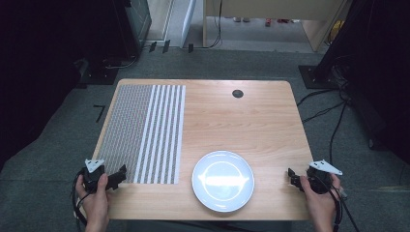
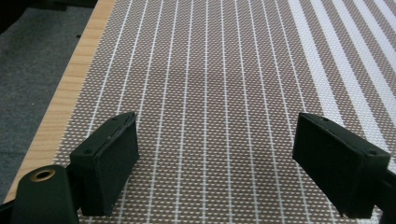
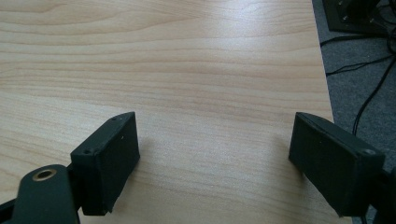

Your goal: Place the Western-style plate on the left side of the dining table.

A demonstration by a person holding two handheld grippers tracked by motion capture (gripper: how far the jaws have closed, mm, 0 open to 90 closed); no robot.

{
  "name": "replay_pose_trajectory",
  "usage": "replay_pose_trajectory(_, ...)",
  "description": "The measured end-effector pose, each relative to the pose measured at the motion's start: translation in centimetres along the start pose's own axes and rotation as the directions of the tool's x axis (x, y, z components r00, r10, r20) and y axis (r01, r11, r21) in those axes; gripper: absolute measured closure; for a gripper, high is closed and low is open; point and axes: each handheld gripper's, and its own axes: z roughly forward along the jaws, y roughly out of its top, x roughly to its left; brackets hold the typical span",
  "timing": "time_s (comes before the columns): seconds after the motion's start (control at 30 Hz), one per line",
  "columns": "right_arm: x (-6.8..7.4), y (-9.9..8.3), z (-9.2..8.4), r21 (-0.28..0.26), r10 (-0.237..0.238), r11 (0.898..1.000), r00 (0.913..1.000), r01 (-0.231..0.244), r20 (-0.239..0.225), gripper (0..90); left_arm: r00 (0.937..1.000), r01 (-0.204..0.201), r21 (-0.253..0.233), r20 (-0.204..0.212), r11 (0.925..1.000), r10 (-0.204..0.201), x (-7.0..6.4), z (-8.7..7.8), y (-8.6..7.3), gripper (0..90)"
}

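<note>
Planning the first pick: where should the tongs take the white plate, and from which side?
Probably the plate by its raised rim, from the right with the right tongs: it lies flat, so only the rim edge offers a pinch. That side is bare wood, and those tongs are open beside it.

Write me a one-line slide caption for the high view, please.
Round white plate on a light wooden table beside a striped woven placemat, handheld left tongs and right tongs flanking.
</note>
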Motion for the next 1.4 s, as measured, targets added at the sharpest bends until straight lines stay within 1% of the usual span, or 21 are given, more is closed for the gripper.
replay_pose_trajectory(0.13, 0.0, 0.0, 0.0, 0.001, 0.001, 1.000, 1.0000, -0.001, 0.000, 15.3, 0.9999, -0.015, -0.012, 0.004, 0.9998, 0.015, -0.8, 0.1, 0.2, 14.7)
replay_pose_trajectory(0.2, 0.0, 0.0, 0.0, 0.000, 0.001, 1.000, 1.0000, -0.001, -0.001, 15.2, 0.9991, -0.040, -0.005, 0.012, 0.9992, 0.040, -1.5, 0.4, 0.6, 14.7)
replay_pose_trajectory(0.33, 0.0, 0.0, 0.0, 0.000, 0.000, 1.000, 1.0000, 0.000, 0.001, 15.2, 0.9987, -0.040, -0.006, 0.030, 0.9992, 0.040, -2.1, 0.2, 1.2, 14.7)
replay_pose_trajectory(0.4, 0.0, 0.0, 0.0, 0.000, 0.001, 1.000, 1.0000, -0.001, 0.001, 15.2, 0.9981, -0.045, -0.019, 0.041, 0.9988, 0.045, -2.8, 0.0, 1.7, 14.7)
replay_pose_trajectory(0.43, 0.0, 0.0, 0.0, 0.001, 0.001, 1.000, 1.0000, -0.001, 0.001, 15.2, 0.9976, -0.042, -0.021, 0.054, 0.9989, 0.043, -3.4, -0.2, 2.0, 14.7)
replay_pose_trajectory(0.47, 0.0, 0.0, 0.0, 0.001, 0.001, 1.000, 1.0000, -0.001, 0.001, 15.1, 0.9932, -0.042, -0.018, 0.108, 0.9990, 0.044, -4.7, -0.2, 2.6, 14.7)
replay_pose_trajectory(0.5, 0.0, 0.0, 0.0, 0.001, 0.001, 1.000, 1.0000, -0.001, 0.001, 15.1, 0.9932, -0.042, -0.018, 0.108, 0.9990, 0.044, -4.7, -0.2, 2.6, 14.7)
replay_pose_trajectory(0.53, 0.0, 0.0, 0.0, 0.000, 0.000, 1.000, 1.0000, 0.000, 0.002, 15.1, 0.9908, -0.064, -0.022, 0.118, 0.9977, 0.066, -5.7, -0.2, 3.0, 14.7)
replay_pose_trajectory(0.63, 0.0, 0.0, 0.0, 0.000, 0.001, 1.000, 1.0000, -0.001, 0.002, 15.0, 0.9874, -0.089, -0.037, 0.128, 0.9954, 0.093, -7.5, -0.1, 3.6, 14.7)
replay_pose_trajectory(0.67, 0.0, 0.0, 0.0, 0.000, 0.001, 1.000, 1.0000, -0.001, 0.002, 15.0, 0.9865, -0.111, -0.049, 0.115, 0.9926, 0.116, -8.5, 0.0, 4.0, 14.7)
replay_pose_trajectory(0.7, 0.0, 0.0, 0.0, 0.000, 0.001, 1.000, 1.0000, -0.001, 0.001, 15.0, 0.9866, -0.116, -0.060, 0.108, 0.9914, 0.122, -8.9, 0.1, 4.1, 14.7)
replay_pose_trajectory(0.83, 0.0, 0.0, 0.0, 0.000, 0.000, 1.000, 1.0000, 0.000, 0.002, 15.1, 0.9862, -0.140, -0.077, 0.078, 0.9872, 0.146, -9.9, 0.2, 4.2, 14.7)
replay_pose_trajectory(0.9, 0.0, 0.0, 0.0, 0.000, 0.000, 1.000, 1.0000, 0.000, 0.002, 15.0, 0.9880, -0.129, -0.079, 0.075, 0.9884, 0.135, -10.4, 0.4, 4.2, 14.7)
replay_pose_trajectory(0.93, 0.0, 0.0, 0.0, 0.000, 0.000, 1.000, 1.0000, 0.000, 0.002, 15.0, 0.9900, -0.108, -0.076, 0.082, 0.9912, 0.114, -10.6, 0.5, 4.2, 14.7)
replay_pose_trajectory(0.97, 0.0, 0.0, 0.0, 0.000, 0.000, 1.000, 1.0000, 0.000, 0.002, 15.0, 0.9923, -0.070, -0.075, 0.097, 0.9947, 0.077, -11.2, 0.6, 4.3, 14.7)
replay_pose_trajectory(1.03, 0.0, 0.0, 0.0, 0.000, 0.000, 1.000, 1.0000, 0.000, 0.002, 15.0, 0.9923, -0.060, -0.078, 0.103, 0.9952, 0.068, -11.6, 0.7, 4.3, 14.7)
replay_pose_trajectory(1.07, 0.0, 0.0, 0.0, 0.000, 0.000, 1.000, 1.0000, 0.000, 0.002, 15.0, 0.9910, -0.052, -0.083, 0.119, 0.9952, 0.062, -12.1, 0.8, 4.2, 14.6)
replay_pose_trajectory(1.17, 0.0, 0.0, 0.0, 0.000, 0.000, 1.000, 1.0000, 0.000, 0.003, 15.0, 0.9859, -0.087, -0.082, 0.136, 0.9928, 0.098, -13.0, 1.0, 3.7, 14.7)
replay_pose_trajectory(1.27, 0.0, 0.0, 0.0, 0.001, 0.002, 1.000, 1.0000, -0.002, 0.003, 15.0, 0.9804, -0.092, -0.091, 0.166, 0.9916, 0.106, -13.5, 1.1, 2.8, 14.6)
replay_pose_trajectory(1.33, 0.1, 0.0, 0.0, 0.001, 0.004, 1.000, 1.0000, -0.004, 0.005, 14.8, 0.9776, -0.110, -0.082, 0.171, 0.9905, 0.123, -14.0, 1.3, 2.1, 14.6)
replay_pose_trajectory(1.4, 0.1, 0.0, 0.0, 0.001, 0.005, 1.000, 1.0000, -0.005, 0.007, 14.6, 0.9705, -0.142, -0.072, 0.186, 0.9872, 0.153, -14.3, 1.4, 1.6, 14.7)
